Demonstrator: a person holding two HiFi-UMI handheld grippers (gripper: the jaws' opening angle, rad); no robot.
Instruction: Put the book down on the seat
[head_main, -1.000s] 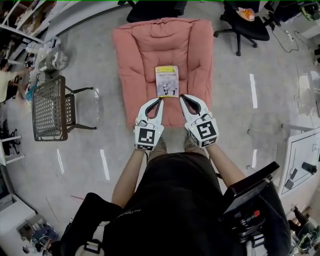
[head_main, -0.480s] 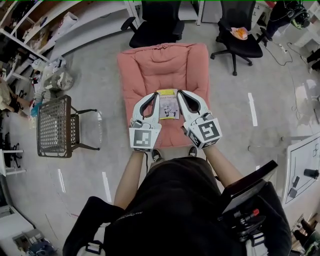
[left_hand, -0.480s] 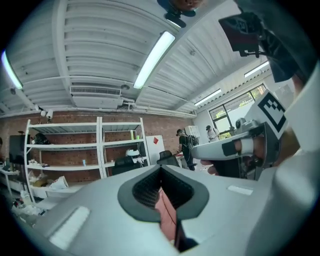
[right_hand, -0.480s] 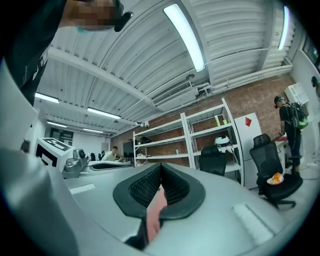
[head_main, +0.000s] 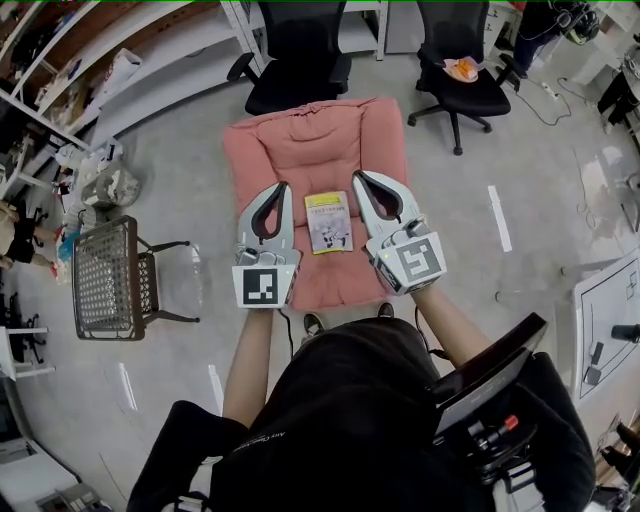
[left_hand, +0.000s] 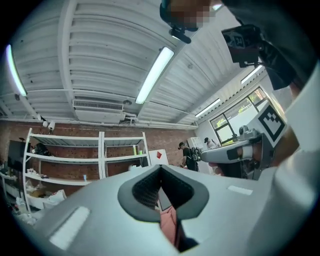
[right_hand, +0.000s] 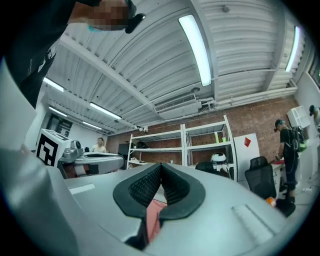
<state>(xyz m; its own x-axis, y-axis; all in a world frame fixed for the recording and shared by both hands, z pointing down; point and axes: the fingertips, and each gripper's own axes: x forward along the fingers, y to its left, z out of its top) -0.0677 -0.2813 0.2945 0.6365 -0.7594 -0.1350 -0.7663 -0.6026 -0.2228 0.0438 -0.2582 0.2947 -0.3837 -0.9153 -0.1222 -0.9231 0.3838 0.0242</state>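
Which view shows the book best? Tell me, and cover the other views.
Head view: the book lies cover up on the pink seat, fully visible. Both gripper views aim at shelves and ceiling; no book can be made out there.

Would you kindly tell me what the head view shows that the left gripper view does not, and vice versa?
Only the head view: the book lying flat on the pink seat cushion, and the wire chair on the grey floor. Only the left gripper view: the ceiling lamp, the white shelving against the brick wall, and a person standing far off. Both: the left gripper with its jaws shut and empty, the right gripper beside it, and some of that cushion.
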